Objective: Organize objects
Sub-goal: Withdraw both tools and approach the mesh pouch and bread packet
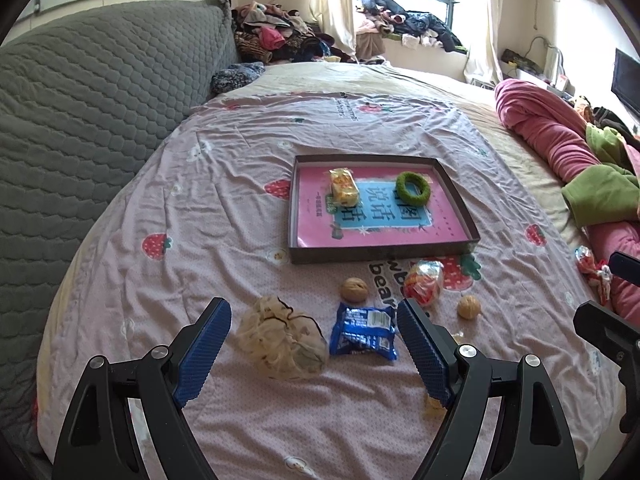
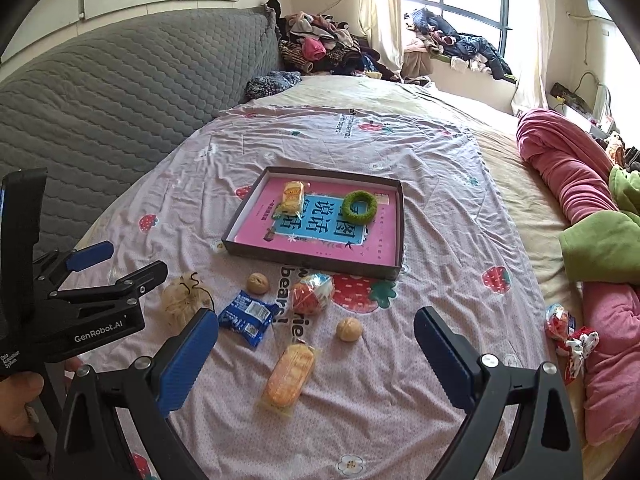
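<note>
Left gripper (image 1: 314, 334) low over blue packet (image 1: 363, 330), jaws wide, empty | right gripper (image 2: 316, 340) likewise, seemingly above pastry (image 2: 289, 376)

My bed (image 2: 420, 380) wears a pink strawberry-print sheet, and on it lies a shallow dark tray (image 2: 240, 247). Nearer me than the tray sit a walnut (image 2: 257, 283) and a red-orange wrapped snack (image 2: 311, 293) just below its front edge. Further from the tray are a blue packet (image 2: 247, 317), a tan mesh pouch (image 2: 182, 303), a second walnut (image 2: 349, 329) and a wrapped orange cake (image 2: 288, 376). Right of the tray lies a red candy bundle (image 2: 568, 332) beside a rolled pink blanket (image 2: 568, 168).
</note>
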Demonstrator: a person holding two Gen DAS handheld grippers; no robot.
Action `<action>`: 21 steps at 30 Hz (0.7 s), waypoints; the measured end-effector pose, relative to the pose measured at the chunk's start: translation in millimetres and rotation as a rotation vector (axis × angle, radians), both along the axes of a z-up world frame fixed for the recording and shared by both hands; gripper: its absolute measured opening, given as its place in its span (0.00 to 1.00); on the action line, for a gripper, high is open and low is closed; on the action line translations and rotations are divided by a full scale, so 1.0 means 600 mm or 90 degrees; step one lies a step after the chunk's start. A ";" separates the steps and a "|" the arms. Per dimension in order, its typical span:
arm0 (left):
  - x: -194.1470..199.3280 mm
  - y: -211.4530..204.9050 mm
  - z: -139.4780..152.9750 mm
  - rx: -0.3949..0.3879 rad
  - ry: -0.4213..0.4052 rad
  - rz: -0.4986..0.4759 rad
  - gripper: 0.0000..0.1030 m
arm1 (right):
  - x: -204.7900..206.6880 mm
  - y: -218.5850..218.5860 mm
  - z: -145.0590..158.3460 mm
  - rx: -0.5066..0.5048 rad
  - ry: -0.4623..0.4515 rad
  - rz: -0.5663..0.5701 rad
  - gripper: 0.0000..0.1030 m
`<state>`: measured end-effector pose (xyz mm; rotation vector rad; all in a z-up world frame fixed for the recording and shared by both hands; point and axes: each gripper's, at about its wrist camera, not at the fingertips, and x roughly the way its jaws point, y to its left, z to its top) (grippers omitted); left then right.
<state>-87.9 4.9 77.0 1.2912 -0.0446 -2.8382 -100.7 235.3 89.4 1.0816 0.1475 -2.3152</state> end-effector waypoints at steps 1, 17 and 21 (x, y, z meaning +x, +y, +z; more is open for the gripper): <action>0.002 0.003 -0.004 0.000 -0.002 0.000 0.83 | 0.002 0.002 -0.003 0.002 0.001 0.001 0.96; 0.009 0.032 -0.057 0.001 -0.032 -0.011 0.83 | 0.001 0.025 -0.053 0.023 -0.016 -0.007 0.96; 0.012 0.029 -0.073 -0.005 -0.037 -0.010 0.83 | 0.001 0.024 -0.071 0.024 -0.026 -0.010 0.96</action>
